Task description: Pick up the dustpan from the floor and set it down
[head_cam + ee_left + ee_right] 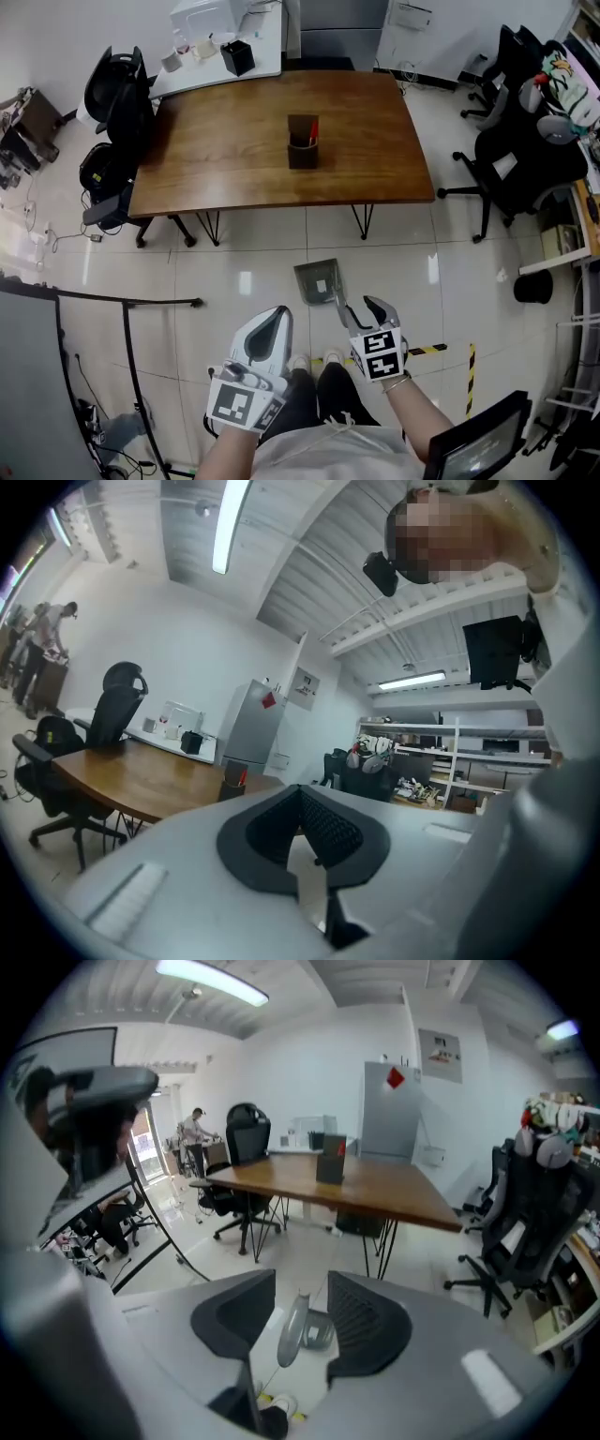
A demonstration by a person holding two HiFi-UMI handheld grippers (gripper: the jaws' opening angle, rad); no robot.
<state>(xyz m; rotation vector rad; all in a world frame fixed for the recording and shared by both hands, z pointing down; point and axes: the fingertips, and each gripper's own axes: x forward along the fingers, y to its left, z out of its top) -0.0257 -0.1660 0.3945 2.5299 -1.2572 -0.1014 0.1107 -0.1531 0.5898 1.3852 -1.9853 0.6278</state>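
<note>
A grey dustpan (317,279) lies on the pale tiled floor in front of the person's shoes, its handle (341,307) running back toward my right gripper (361,307). In the right gripper view the handle (289,1332) stands upright between the two dark pads of my right gripper (300,1314), with the pan (319,1333) behind it. The jaws are apart and a gap shows beside the handle, so nothing presses on it. My left gripper (277,317) hovers to the left of the dustpan, pointing level. Its tips (302,794) meet and hold nothing.
A wooden table (216,159) with a dark pen holder (302,142) stands beyond the dustpan. Black office chairs sit at its left (117,94) and right (511,159). A black bin (532,286), yellow-black floor tape (427,351) and a black rail (122,300) are near.
</note>
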